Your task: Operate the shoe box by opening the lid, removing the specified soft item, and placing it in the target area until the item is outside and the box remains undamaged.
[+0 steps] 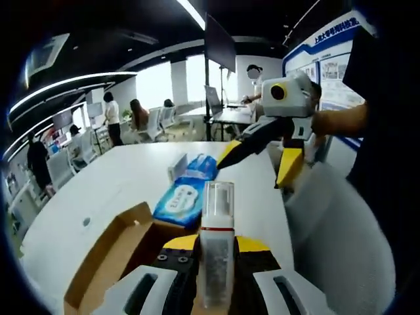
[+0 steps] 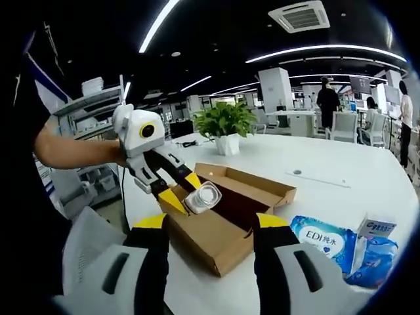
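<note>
Low in the centre of the left gripper view, the left hand-held gripper (image 1: 216, 262) is clamping a clear bottle (image 1: 216, 246) with a white cap, holding it upright between its yellow-tipped jaws. Left of it in that frame, the open cardboard box (image 1: 115, 252) is lying on the white table (image 1: 118, 177), and past it, mid-frame, a blue wipes pack (image 1: 180, 200) and a second blue pack (image 1: 200, 167) are resting on the table, outside the box. From the right gripper view, the same left gripper (image 2: 187, 197) is coming in from the left of the frame, carrying the bottle (image 2: 203, 197) above the near end of the box (image 2: 216, 236), whose lid is already folded back. The right hand-held gripper (image 2: 210, 243) is rising from the bottom of that frame with its jaws spread apart and nothing between them; in the left gripper view it is hanging in the upper right (image 1: 262, 154), also spread. The wipes pack (image 2: 325, 239) is sitting at the lower right of the right gripper view, just beside other small packs. By my reading, the lid step is done and an item is being lifted clear of the box; whether the bottle is the specified soft item I cannot tell. The next move calls for carrying it sideways beyond the box wall and setting it down on bare table near the packs, without knocking the cardboard.
</note>
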The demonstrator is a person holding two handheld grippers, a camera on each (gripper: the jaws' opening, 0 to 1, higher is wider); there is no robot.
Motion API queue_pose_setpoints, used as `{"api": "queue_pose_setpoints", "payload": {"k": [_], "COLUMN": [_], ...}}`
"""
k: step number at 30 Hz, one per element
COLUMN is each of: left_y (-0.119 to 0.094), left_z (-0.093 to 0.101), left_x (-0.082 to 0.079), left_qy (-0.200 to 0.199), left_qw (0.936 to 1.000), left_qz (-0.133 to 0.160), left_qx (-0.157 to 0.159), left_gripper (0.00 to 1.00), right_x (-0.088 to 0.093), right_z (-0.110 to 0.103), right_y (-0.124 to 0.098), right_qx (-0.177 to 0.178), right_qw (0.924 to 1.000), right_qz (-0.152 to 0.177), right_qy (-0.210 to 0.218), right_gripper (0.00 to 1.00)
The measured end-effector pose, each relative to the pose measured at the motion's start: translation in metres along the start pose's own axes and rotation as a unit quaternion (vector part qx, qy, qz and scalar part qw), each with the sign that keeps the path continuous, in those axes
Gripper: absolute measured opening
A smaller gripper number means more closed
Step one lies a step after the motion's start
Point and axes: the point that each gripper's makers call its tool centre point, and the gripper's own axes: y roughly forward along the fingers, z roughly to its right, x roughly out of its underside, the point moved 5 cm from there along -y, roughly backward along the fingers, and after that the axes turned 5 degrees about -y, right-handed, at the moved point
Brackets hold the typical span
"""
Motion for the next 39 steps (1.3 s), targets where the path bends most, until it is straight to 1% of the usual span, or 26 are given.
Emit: {"api": "queue_pose_setpoints", "payload": {"k": [4, 8, 13, 19, 24, 28, 31, 39], "left_y": [0.002, 0.002, 0.004, 0.006, 0.007, 0.008, 0.010, 0.012], "left_z": [0.005, 0.010, 0.020, 0.027, 0.033, 0.036, 0.038, 0.041], "left_x": [0.000, -0.001, -0.007, -0.009, -0.013, -0.012, -0.011, -0.010], "left_qy": [-0.010, -0.020, -0.026, -0.029, -0.030, -0.030, -0.030, -0.029], "left_qw": [0.9998, 0.9994, 0.9987, 0.9981, 0.9971, 0.9970, 0.9970, 0.9970], "left_qz": [0.014, 0.028, 0.042, 0.053, 0.065, 0.064, 0.063, 0.061], "left_qx": [0.000, 0.002, 0.006, 0.014, 0.026, 0.031, 0.035, 0.039], "left_gripper": [0.20, 0.20, 0.20, 0.20, 0.20, 0.20, 0.20, 0.20], "right_x": [-0.001, -0.002, -0.005, -0.008, -0.011, -0.013, -0.014, -0.017], "right_z": [-0.002, -0.004, -0.007, -0.013, -0.014, -0.016, -0.017, -0.021], "right_y": [0.002, 0.005, 0.010, 0.015, 0.017, 0.018, 0.020, 0.022], "right_qx": [-0.006, -0.015, -0.021, -0.034, -0.041, -0.049, -0.048, -0.056], "right_qw": [1.0000, 0.9998, 0.9995, 0.9990, 0.9984, 0.9980, 0.9982, 0.9981], "right_qz": [0.003, 0.009, 0.014, 0.018, 0.027, 0.030, 0.028, 0.028], "right_qy": [0.005, 0.013, 0.018, 0.023, 0.027, 0.028, 0.024, 0.001], "right_gripper": [0.46, 0.43, 0.42, 0.37, 0.30, 0.25, 0.22, 0.22]}}
